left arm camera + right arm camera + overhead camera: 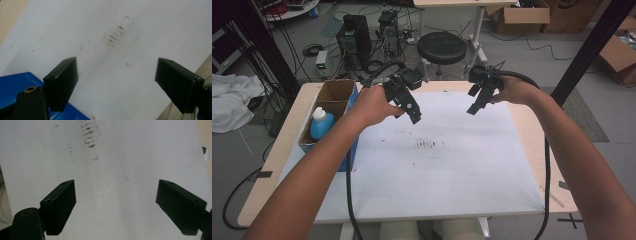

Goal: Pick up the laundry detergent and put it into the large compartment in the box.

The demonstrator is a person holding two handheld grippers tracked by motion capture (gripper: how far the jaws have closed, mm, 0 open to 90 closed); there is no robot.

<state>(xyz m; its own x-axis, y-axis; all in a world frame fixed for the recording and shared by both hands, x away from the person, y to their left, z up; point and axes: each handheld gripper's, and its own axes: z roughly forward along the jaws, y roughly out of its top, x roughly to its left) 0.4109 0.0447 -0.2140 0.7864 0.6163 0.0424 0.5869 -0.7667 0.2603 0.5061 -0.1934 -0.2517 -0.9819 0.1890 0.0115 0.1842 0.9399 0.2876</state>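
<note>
No legible txt, blue box (17, 80) has white print, too blurred to read

- Your high view is dim, soft and grainy, darkest at its corners.
- In both gripper views, near tool jaws blur; white sheet (140, 37) reads evenly lit, glare-free.

Black stool (441, 48), cardboard boxes (518, 16), perhaps electronics (354, 37), beyond table.

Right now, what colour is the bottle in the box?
Blue bottle with a white cap, clearest in the high view.
</note>
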